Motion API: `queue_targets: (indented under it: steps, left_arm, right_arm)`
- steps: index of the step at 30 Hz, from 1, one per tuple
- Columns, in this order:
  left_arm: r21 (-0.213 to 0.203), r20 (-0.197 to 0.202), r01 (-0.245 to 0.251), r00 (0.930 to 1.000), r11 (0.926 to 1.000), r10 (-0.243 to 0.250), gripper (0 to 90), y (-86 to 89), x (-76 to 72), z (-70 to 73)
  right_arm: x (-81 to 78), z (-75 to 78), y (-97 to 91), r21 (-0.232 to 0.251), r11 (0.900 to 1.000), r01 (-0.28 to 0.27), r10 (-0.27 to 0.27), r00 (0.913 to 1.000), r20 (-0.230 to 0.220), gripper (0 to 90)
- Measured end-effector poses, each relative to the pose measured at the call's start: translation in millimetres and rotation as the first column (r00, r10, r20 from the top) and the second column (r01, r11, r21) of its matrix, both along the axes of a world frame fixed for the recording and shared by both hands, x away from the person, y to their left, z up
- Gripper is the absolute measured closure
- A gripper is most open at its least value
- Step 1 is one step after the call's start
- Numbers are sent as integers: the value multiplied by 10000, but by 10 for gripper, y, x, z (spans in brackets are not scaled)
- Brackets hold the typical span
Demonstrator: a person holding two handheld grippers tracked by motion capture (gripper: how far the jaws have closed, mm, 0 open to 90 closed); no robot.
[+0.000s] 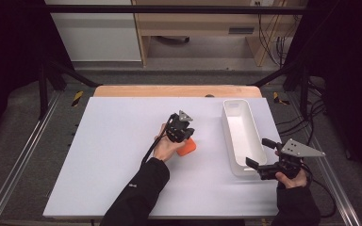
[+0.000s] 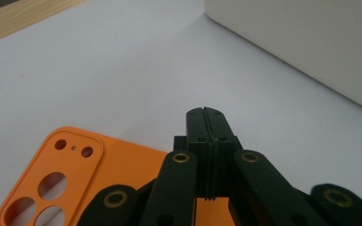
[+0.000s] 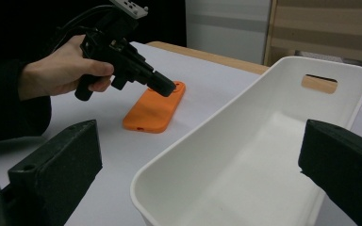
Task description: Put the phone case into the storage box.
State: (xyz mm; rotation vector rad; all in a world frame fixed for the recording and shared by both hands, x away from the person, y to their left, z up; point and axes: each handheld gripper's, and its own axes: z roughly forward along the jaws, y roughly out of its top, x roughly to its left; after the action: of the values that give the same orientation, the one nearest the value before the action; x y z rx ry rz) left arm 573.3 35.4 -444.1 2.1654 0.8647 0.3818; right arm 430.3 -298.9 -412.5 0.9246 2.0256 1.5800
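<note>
Orange silicone-like phone case (image 3: 154, 109) lies flat on the white tabletop (image 1: 113, 155), just beside the long wall of the white plastic bin (image 3: 245, 155), its long axis roughly parallel to that wall. In the left gripper view the camera cut-outs sit at the end of the case nearer the lens, with the closed back facing up. The left gripper (image 1: 183, 135) is angled down onto the case, jaws together at its end away from the bin's handle slot; whether a case edge is pinched between them cannot be told. The right gripper (image 1: 260, 154) stands at the near end of the bin, jaws apart. The step in hand appears to be grasping the case. The next move calls for a confirmed edge grip, then a lift over the bin wall.
</note>
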Motion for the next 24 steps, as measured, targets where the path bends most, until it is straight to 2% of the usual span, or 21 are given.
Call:
queue_targets:
  steps: [4,16,20,24]
  left_arm:
    - [170,-182,74,9998,9998,-71,897,-24,31,-51]
    - [458,-295,-9,9996,9990,22,896,-118,92,-130]
    - [740,-338,17,9994,9973,8,896,-155,92,-180]
    - [839,-421,143,9991,9964,-108,896,-173,92,-211]
  right_arm:
    - [2,-2,1,-29,10000,-2,2,10000,-5,4]
    - [5,-4,7,-67,10000,11,-11,10000,-7,4]
    - [8,-6,6,-64,10000,0,0,10000,9,4]
    - [6,-5,10,-67,10000,-50,50,10000,6,4]
